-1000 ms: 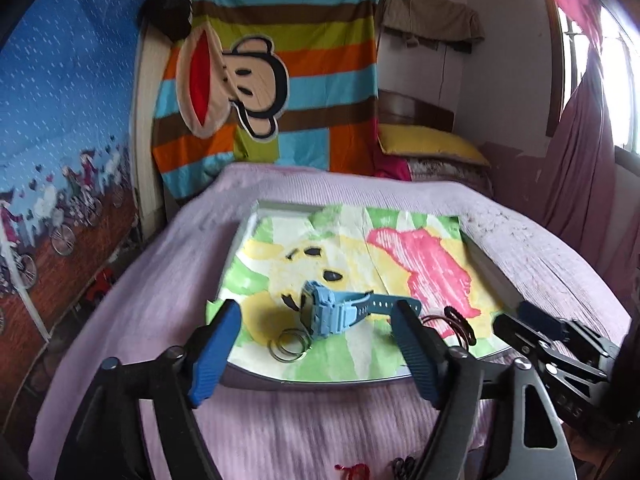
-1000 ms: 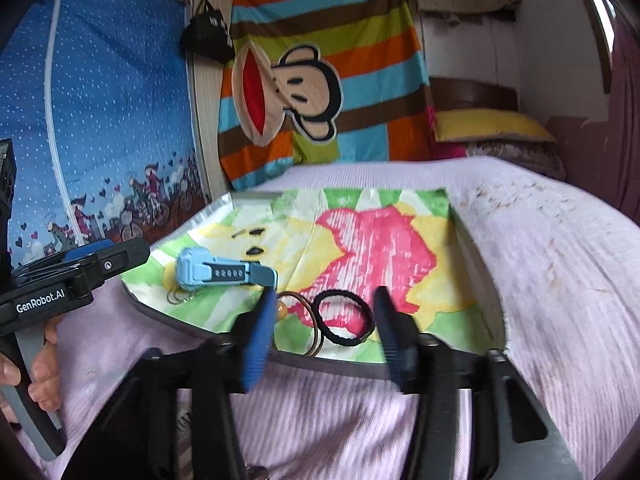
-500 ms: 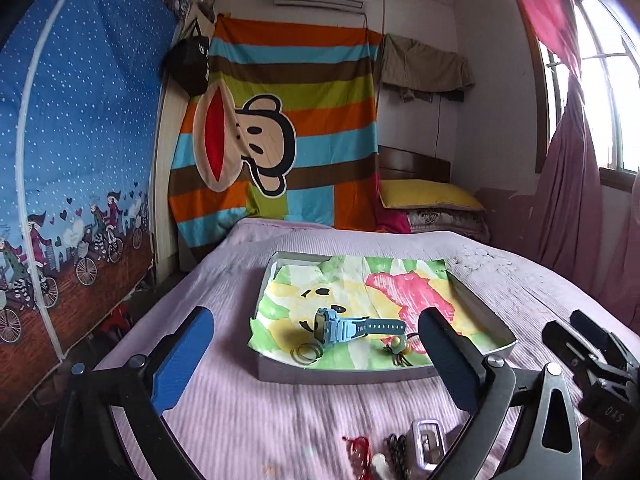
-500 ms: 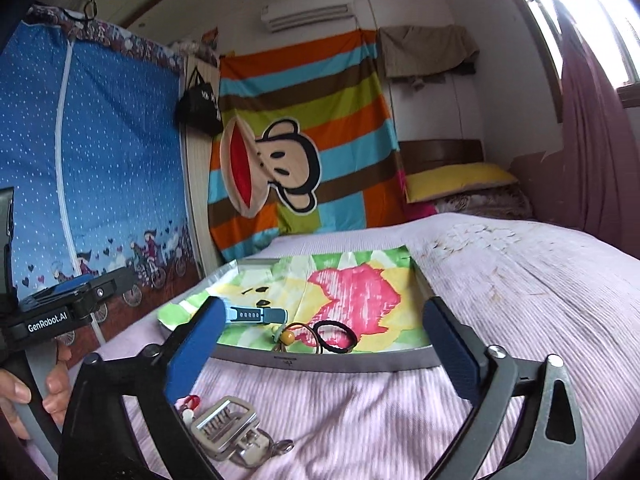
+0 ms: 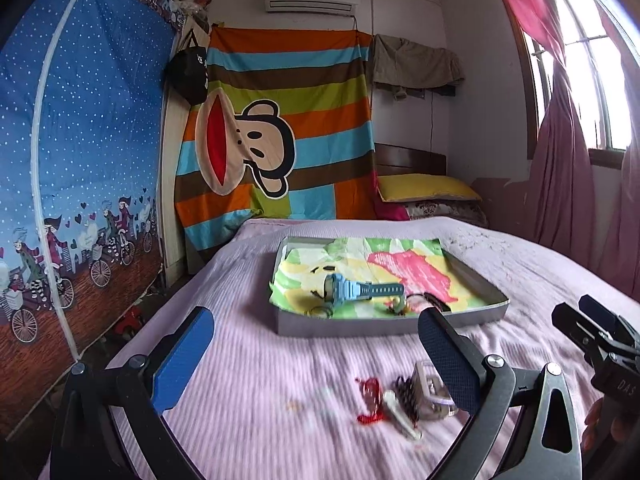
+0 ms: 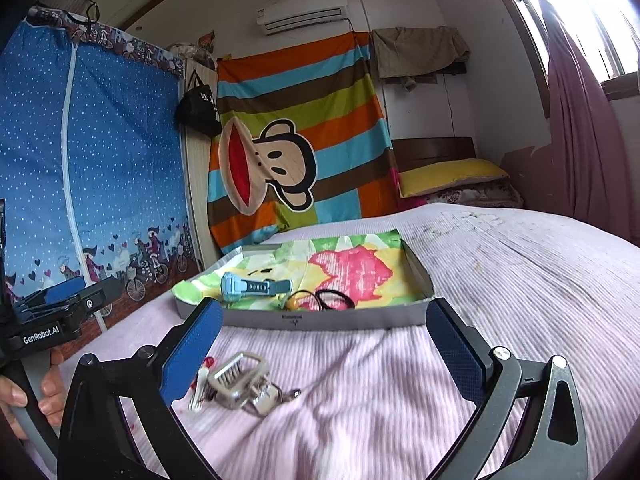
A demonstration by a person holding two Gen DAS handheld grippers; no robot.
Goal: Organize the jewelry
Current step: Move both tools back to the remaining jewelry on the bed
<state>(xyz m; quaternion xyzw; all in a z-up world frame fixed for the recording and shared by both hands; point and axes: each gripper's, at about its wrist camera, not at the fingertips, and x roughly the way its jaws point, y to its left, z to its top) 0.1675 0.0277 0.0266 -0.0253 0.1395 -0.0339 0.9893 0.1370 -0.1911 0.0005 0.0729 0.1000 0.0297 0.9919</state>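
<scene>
Both grippers are wide open and hold nothing. The left gripper (image 5: 316,364) and right gripper (image 6: 324,352) hang over the bed (image 6: 520,280). The blue watch (image 5: 352,291) lies in the tray (image 5: 400,326). The silver watch (image 6: 240,380) lies near, tangled with a red string (image 5: 370,396); a grab could drag both.

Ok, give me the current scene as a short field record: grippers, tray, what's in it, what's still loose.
left gripper: open, empty, above bedspread
right gripper: open, empty, short of tray
tray: shallow grey tray with colourful paper lining, on pink bedspread
in tray: blue plastic watch, black hair ties, small metal rings
loose on bedspread: silver metal watch, red cord piece, dark beaded bracelet, white clip
</scene>
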